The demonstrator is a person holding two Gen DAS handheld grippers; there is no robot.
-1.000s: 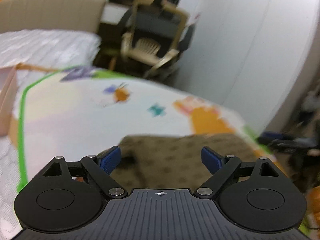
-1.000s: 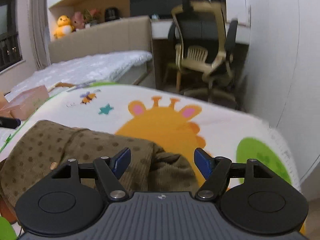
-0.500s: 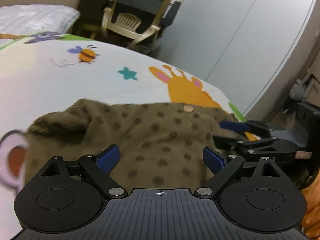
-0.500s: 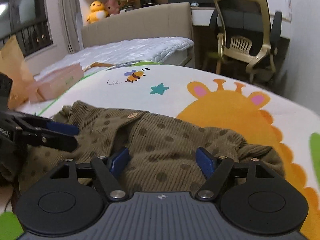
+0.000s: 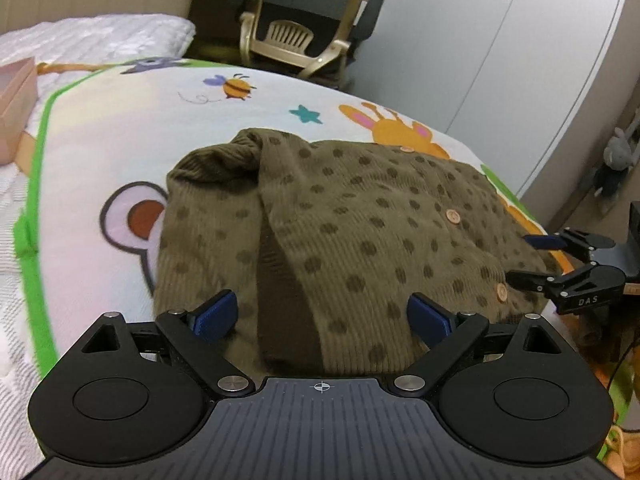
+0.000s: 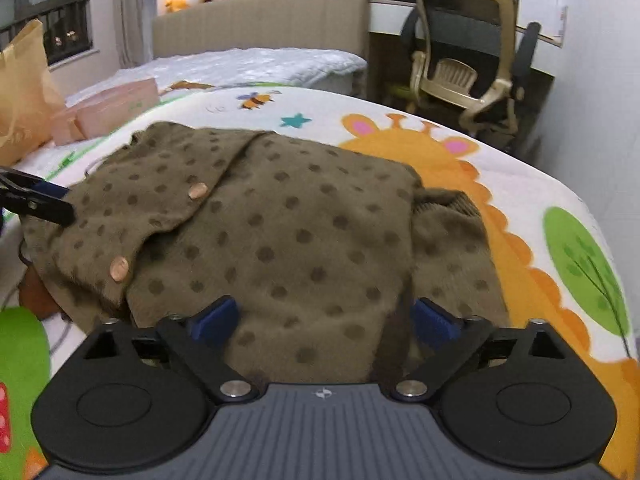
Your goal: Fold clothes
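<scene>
Pink box (image 6: pixel 108 110) on cartoon blanket (image 6: pixel 520 184) — office chair (image 6: pixel 464 64) beyond.

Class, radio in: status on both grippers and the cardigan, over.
Left gripper open, right gripper opening, neither gripping. Cardigan rumpled on mat. Nothing blocking.

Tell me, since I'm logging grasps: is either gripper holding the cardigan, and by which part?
Nothing is held. The left gripper is open; the right gripper is opening. The dotted brown cardigan lies between both pairs of pads, ungripped.
</scene>
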